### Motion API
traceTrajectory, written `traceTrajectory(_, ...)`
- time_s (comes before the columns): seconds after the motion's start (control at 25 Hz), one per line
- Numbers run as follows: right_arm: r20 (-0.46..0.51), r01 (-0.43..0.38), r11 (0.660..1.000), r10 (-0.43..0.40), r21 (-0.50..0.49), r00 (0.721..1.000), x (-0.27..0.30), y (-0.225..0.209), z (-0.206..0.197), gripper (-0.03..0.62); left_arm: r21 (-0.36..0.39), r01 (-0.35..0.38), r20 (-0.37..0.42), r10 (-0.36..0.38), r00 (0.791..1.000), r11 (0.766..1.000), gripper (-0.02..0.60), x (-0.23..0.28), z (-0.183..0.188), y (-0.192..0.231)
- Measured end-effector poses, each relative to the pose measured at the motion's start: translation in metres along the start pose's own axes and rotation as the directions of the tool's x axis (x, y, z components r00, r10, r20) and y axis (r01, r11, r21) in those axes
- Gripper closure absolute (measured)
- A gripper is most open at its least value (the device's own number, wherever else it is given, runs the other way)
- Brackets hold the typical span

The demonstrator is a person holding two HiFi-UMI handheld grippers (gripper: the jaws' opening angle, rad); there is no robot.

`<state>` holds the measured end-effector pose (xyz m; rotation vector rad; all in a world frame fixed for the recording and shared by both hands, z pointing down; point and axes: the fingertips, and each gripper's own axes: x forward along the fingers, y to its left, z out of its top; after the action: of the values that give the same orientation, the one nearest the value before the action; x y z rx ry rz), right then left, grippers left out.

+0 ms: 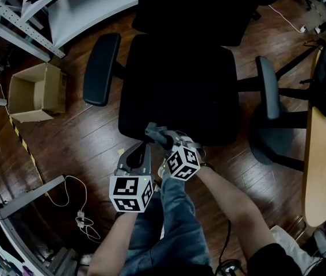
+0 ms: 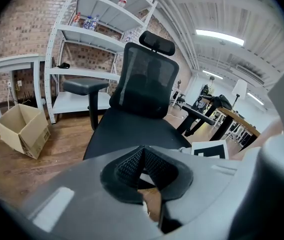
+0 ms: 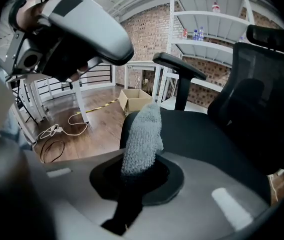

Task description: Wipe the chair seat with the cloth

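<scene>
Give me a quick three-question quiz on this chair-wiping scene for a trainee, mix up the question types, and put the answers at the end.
1. True or false: the left hand-held gripper is shut with nothing between its jaws.
2. Fill in: the grey cloth, near the front edge of the black chair seat, is clamped in the ___ one of the two.
3. Where is the cardboard box? A: on the chair seat. B: on the wooden floor. C: in the left hand-held gripper.
Key: 1 true. 2 right: the right hand-held gripper grips it. 3 B.
</scene>
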<state>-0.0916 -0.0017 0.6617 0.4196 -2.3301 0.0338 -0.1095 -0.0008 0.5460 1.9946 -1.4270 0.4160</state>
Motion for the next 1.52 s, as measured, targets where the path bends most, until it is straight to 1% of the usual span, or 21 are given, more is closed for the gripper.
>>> traceTrajectory(0.08, 0.013, 0.005, 1.000, -0.005, 0.001, 1.000, -0.003, -0.007, 0.003, 0.582, -0.002, 0.000, 0.006, 0.000, 1.000, 1.000, 0.577, 0.004, 0.005, 0.000)
traceTrajectory(0.16, 0.027, 0.008, 1.000, -0.008, -0.018, 1.000, -0.008, -0.017, 0.010, 0.582, -0.002, 0.000, 0.012, 0.000, 1.000, 1.000, 0.577, 0.006, 0.011, 0.000)
traceTrajectory(0.24, 0.039, 0.022, 0.999, -0.020, -0.047, 0.999, -0.012, -0.037, 0.019, 0.582, 0.000, 0.007, 0.020, -0.007, 1.000, 1.000, 0.577, 0.010, 0.020, -0.002)
traceTrajectory(0.44, 0.079, 0.125, 0.990, -0.119, -0.072, 0.990, -0.022, -0.129, 0.045, 0.582, 0.006, 0.033, 0.039, -0.033, 0.999, 0.999, 0.577, 0.034, 0.045, -0.010)
traceTrajectory(0.6, 0.076, 0.186, 0.978, -0.180, -0.091, 0.981, -0.025, -0.199, 0.053, 0.582, 0.012, 0.083, 0.071, -0.084, 0.994, 0.996, 0.577, 0.058, 0.069, -0.021)
traceTrajectory(0.68, 0.064, 0.207, 0.973, -0.201, -0.100, 0.977, -0.022, -0.231, 0.052, 0.582, 0.018, 0.094, 0.071, -0.095, 0.993, 0.995, 0.577, 0.072, 0.078, -0.024)
traceTrajectory(0.8, 0.032, 0.226, 0.968, -0.224, -0.112, 0.974, -0.015, -0.274, 0.044, 0.582, 0.011, 0.093, 0.059, -0.094, 0.994, 0.996, 0.577, 0.091, 0.090, -0.023)
traceTrajectory(0.96, -0.033, 0.250, 0.962, -0.255, -0.112, 0.966, 0.004, -0.329, 0.023, 0.582, 0.002, 0.095, 0.042, -0.095, 0.995, 0.995, 0.577, 0.117, 0.102, -0.023)
traceTrajectory(1.16, -0.121, 0.243, 0.963, -0.257, -0.118, 0.959, 0.033, -0.384, -0.005, 0.582, -0.015, 0.074, 0.018, -0.074, 0.997, 0.997, 0.577, 0.146, 0.112, -0.015)
traceTrajectory(1.36, -0.191, 0.229, 0.964, -0.252, -0.133, 0.949, 0.057, -0.416, -0.035, 0.582, -0.019, 0.049, -0.007, -0.050, 0.999, 0.999, 0.577, 0.164, 0.112, -0.007)
traceTrajectory(1.52, -0.222, 0.212, 0.969, -0.237, -0.129, 0.946, 0.066, -0.421, -0.050, 0.582, -0.023, 0.046, -0.027, -0.046, 0.999, 0.999, 0.577, 0.172, 0.103, -0.002)
